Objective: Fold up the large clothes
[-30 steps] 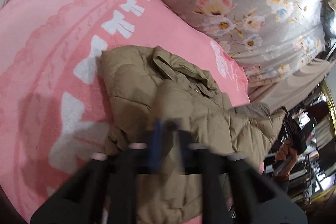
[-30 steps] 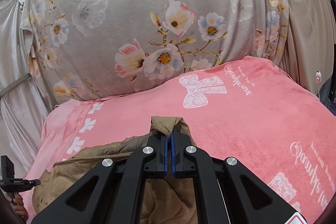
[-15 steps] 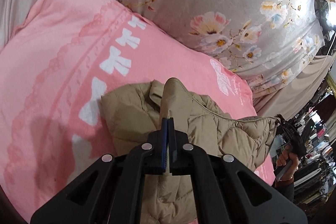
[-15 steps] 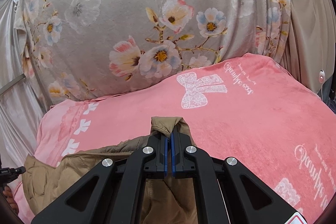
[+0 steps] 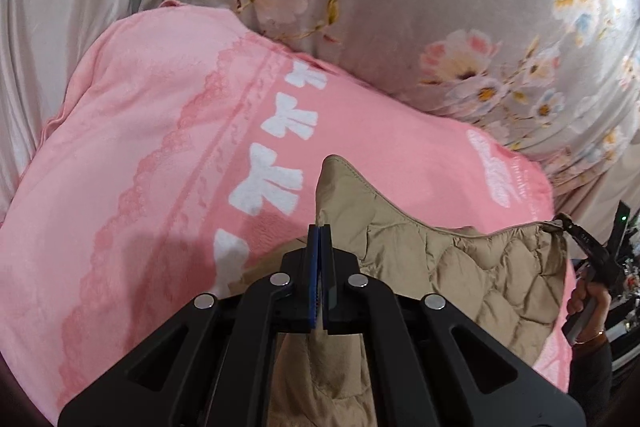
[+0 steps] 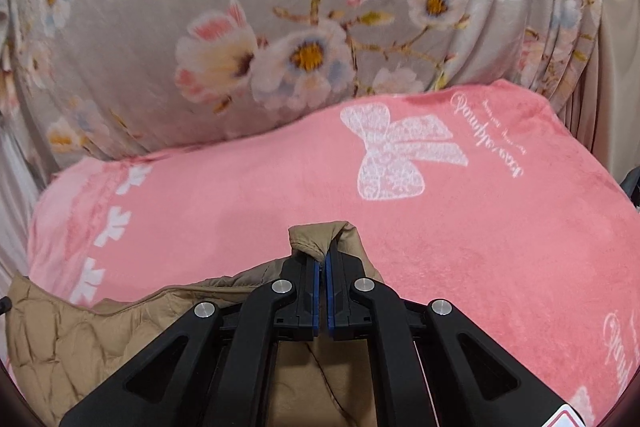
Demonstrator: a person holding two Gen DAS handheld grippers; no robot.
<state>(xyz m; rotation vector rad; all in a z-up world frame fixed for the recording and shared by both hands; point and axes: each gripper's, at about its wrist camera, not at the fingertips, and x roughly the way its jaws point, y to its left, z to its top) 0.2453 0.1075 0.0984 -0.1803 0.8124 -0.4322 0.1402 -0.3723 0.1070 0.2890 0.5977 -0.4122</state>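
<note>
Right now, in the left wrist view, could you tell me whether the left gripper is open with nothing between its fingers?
No, the left gripper is shut on the tan quilted jacket, whose edge stands up just beyond its fingertips.

Tan quilted jacket (image 5: 472, 267), pink bow-print blanket (image 5: 160, 155), grey floral cover (image 6: 160, 7)

Pink blanket (image 5: 160, 155), floral cover (image 6: 200, 27)

Jacket (image 5: 460, 267) held above blanket (image 5: 160, 167), stretched between left gripper (image 5: 319, 239) and right gripper (image 6: 321, 263). Floral cover (image 6: 280, 7) behind blanket's far edge.
</note>
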